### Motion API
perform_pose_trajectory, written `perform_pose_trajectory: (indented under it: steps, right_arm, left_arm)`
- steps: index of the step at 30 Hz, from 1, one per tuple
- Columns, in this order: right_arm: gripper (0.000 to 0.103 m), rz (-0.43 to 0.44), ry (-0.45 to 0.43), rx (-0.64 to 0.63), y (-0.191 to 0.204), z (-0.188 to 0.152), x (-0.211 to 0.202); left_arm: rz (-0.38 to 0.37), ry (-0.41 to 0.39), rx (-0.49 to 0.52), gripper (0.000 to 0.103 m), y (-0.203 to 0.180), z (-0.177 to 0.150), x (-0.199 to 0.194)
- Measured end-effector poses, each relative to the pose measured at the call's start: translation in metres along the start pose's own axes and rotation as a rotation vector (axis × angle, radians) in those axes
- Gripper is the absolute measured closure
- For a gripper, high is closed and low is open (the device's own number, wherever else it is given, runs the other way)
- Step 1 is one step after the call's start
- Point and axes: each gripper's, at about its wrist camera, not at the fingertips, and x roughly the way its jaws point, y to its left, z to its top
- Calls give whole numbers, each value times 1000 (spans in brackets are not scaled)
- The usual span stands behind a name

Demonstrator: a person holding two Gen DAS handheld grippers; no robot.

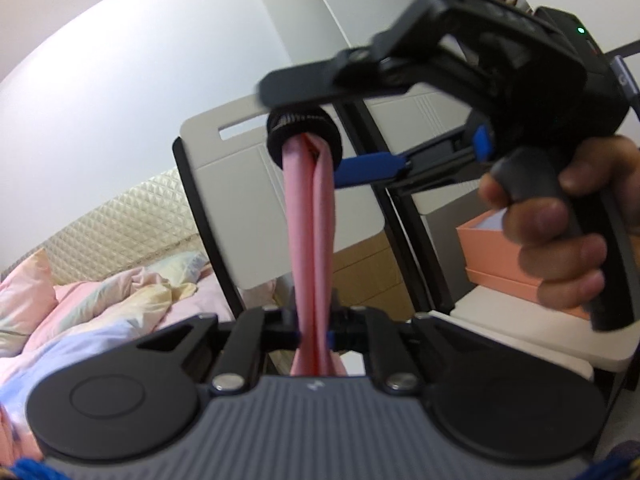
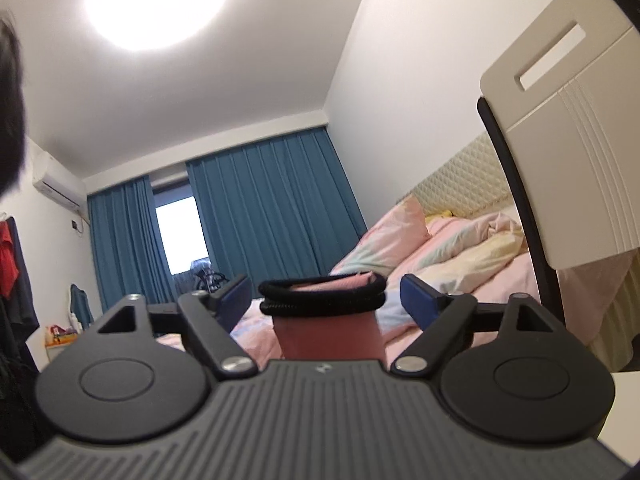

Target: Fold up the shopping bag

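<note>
A: So, left wrist view first. What stands around?

B: A white chair [image 1: 224,184] stands straight ahead, with a bed [image 1: 100,304] at the left and pink boxes [image 1: 492,256] at the right. The right gripper [image 1: 320,124] cuts across the upper right, blurred, and hides part of the chair.

A: And the bag?

B: The pink bag [image 1: 310,240] is rolled into a long strip that runs up from the left gripper [image 1: 314,336]. Its jaws are nearly closed and pinch the strip's lower part. A black band [image 1: 300,128] rings the top end.

A: The right one's pose?

B: A hand [image 1: 568,232] grips its handle. It lies sideways, one black finger over the band and a blue pad just beside the strip.

A: Now the right wrist view.

B: Blue curtains [image 2: 256,216] and a window lie beyond, the bed to the right, and the chair's back at the far right. Dark hair [image 2: 10,112] edges the left.

A: Its jaws?

B: Wide apart. The bag's banded end sits between the pads [image 2: 418,294], clear of both, so nothing is held.
</note>
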Motion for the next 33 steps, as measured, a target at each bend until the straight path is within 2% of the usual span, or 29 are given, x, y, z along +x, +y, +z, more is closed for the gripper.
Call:
perform_pose_trajectory:
  steps: [4, 6, 7, 8, 17, 28, 33]
  right_arm:
    - [20, -11, -50, 23, -5, 10, -13]
    - [34, -23, -58, 39, -7, 14, -16]
    - [47, -20, -45, 31, -7, 15, -15]
    - [54, -19, -39, 19, -5, 15, -14]
    - [54, -43, -4, -64, 6, 9, -3]
    - [49, -61, 7, -254, 34, -3, 3]
    - [48, -47, -21, -134, 23, 4, -1]
  left_arm:
    - [7, 1, 20, 91, -3, 2, 1]
    - [7, 4, 36, 91, -6, 2, 2]
    - [7, 6, 41, 91, -7, 2, 2]
    - [7, 8, 45, 90, -8, 2, 3]
    - [23, 22, 46, 93, -8, 1, 5]
    - [33, 37, 17, 95, -6, 4, 5]
    - [39, 33, 16, 94, -4, 4, 7]
